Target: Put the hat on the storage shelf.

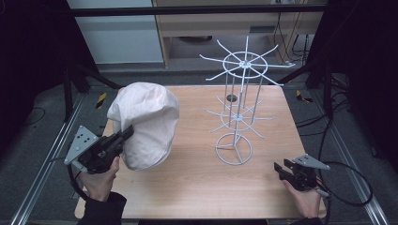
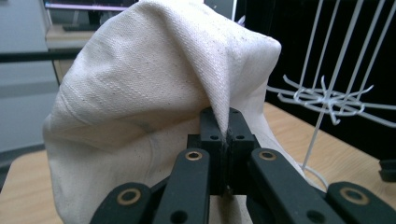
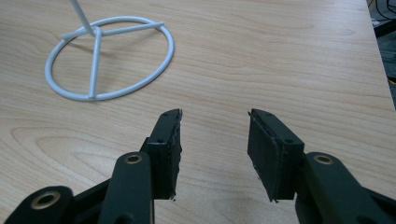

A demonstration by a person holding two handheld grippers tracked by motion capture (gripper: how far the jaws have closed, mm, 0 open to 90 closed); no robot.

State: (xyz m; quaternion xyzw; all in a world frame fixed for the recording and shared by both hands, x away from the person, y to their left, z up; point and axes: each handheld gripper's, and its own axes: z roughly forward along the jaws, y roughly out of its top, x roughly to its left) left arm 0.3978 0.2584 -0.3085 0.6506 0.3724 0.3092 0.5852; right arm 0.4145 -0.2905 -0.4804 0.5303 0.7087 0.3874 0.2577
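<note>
The left claw (image 1: 126, 133) pinches a fold of the cream cloth cap (image 1: 148, 122), lifted left of the white wire rack (image 1: 238, 108). Right of the rack's base, the right claw (image 1: 280, 169) gapes empty above the desk (image 1: 197, 183).

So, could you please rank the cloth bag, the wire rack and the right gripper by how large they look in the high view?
1. Wire rack and cloth bag: comparable, though the bag is lifted nearer the camera.
2. Right gripper, clearly smallest.
</note>
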